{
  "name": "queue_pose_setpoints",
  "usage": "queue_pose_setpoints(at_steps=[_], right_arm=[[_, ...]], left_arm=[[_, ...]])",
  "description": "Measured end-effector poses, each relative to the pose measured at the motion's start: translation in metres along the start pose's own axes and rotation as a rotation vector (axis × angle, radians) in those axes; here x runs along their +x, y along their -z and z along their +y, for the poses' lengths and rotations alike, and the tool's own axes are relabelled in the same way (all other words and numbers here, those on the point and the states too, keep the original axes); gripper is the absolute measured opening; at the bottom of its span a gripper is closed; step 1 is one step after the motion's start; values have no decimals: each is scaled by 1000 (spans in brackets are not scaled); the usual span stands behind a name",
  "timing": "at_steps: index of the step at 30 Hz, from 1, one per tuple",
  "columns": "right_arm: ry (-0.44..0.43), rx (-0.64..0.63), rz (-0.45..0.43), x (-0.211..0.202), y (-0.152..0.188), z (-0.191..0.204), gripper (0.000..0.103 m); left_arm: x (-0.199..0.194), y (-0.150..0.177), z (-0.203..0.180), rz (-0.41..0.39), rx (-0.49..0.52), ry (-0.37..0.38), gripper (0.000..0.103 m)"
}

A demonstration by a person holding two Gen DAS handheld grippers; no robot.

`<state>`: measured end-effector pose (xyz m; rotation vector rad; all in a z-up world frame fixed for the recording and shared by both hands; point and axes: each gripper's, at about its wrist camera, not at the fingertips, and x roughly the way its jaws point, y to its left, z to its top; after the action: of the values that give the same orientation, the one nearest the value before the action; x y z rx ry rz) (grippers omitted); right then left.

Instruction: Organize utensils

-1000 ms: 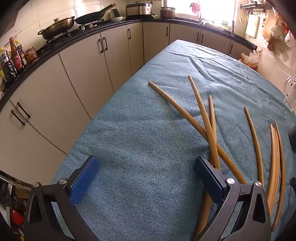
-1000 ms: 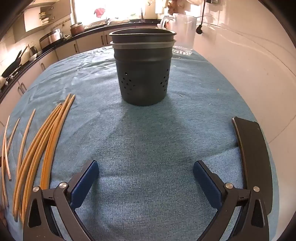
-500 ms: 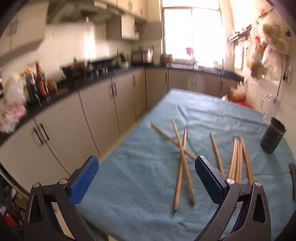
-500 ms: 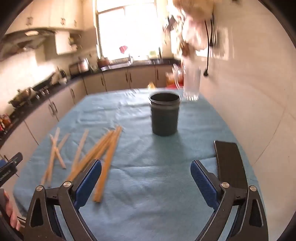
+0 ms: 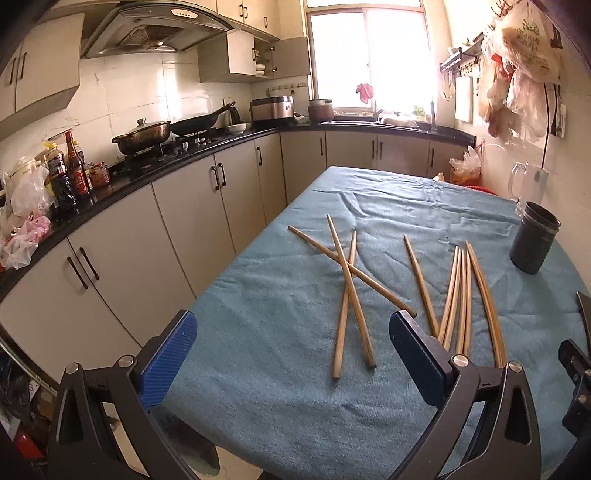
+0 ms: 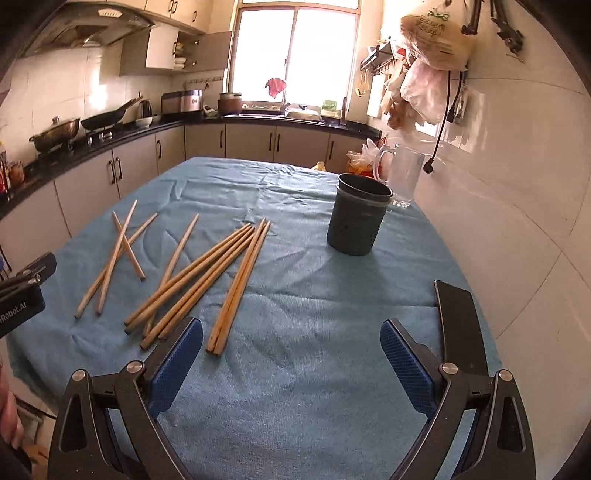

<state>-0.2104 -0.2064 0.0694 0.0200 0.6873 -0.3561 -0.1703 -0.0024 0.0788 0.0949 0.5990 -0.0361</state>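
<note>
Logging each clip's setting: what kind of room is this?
A home kitchen, most likely: a range hood over a wok on the hob, a run of base cabinets, and a sink under the window.

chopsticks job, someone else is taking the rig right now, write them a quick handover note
Left gripper: open, empty, raised above the near end of the table.
Right gripper: open, empty, also raised.
Chopsticks: all loose on the blue cloth; three crossed on the left, one alone beside them, the rest in a rough bundle.
Dark holder: upright on the far right by the glass mug; no chopsticks show above its rim.
Done: nothing in the holder.
Left: pick up the chopsticks and stand them in the holder.
</note>
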Motion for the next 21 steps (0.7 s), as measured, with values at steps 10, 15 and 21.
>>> queue_pose_setpoints(at_steps=[10, 15, 21], right_arm=[[24, 11, 18, -1, 2, -4, 99], [21, 2, 21, -2, 3, -2, 99], [19, 8, 31, -1, 5, -2, 99]], left_arm=[[1, 3, -7, 7, 18, 7, 103], [2, 3, -9, 13, 20, 6, 103], [2, 5, -9, 12, 21, 4, 103]])
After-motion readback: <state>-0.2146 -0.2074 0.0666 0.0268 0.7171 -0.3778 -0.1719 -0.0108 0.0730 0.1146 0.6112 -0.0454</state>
